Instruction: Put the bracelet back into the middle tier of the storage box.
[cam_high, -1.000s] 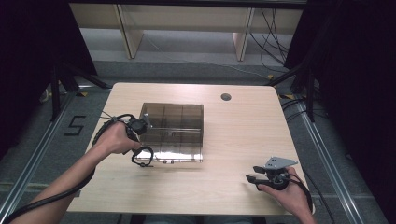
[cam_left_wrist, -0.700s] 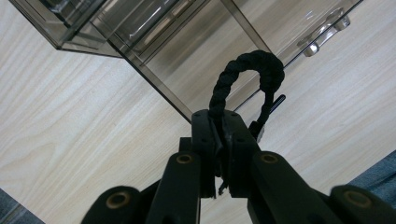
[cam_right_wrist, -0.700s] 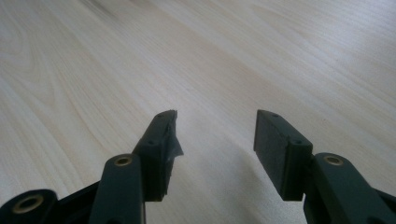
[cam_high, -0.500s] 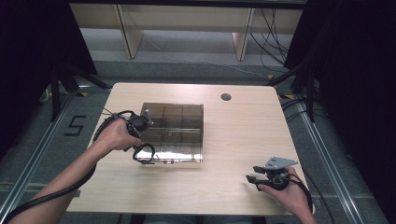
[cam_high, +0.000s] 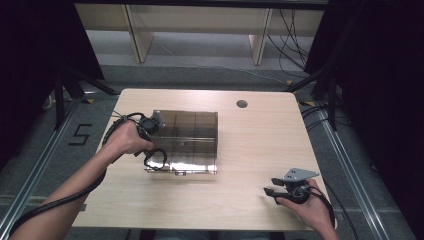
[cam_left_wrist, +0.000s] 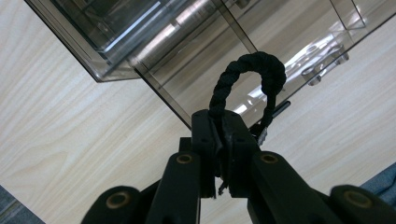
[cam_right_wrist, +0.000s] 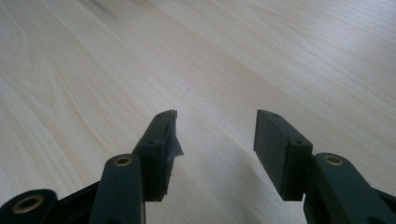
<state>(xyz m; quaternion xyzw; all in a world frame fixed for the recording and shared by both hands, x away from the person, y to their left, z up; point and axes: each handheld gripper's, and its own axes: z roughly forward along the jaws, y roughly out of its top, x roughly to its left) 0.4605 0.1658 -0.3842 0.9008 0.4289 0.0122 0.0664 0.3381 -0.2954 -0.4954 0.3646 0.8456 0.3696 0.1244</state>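
Observation:
A smoky transparent plastic box (cam_high: 187, 139) lies on the wooden table (cam_high: 250, 145), left of centre. My left gripper (cam_high: 149, 131) is at the box's left side. In the left gripper view it (cam_left_wrist: 219, 126) is shut on a black twisted rope loop (cam_left_wrist: 254, 65) that arches up in front of the box wall (cam_left_wrist: 140, 37). Near the table's front right, my right gripper (cam_high: 270, 191) rests low over the wood, pointing left. The right gripper view shows it (cam_right_wrist: 217, 116) open, with only bare tabletop between the jaws.
A small round dark hole (cam_high: 242, 104) sits in the table near the far edge. Beyond the table stand pale shelf legs (cam_high: 260, 45) and floor cables. Black curtains flank both sides. A black cable (cam_high: 60, 202) trails from the left gripper along the forearm.
The left hand has shifted slightly toward the far side at the box's left edge. The box and the right gripper stay where they were.

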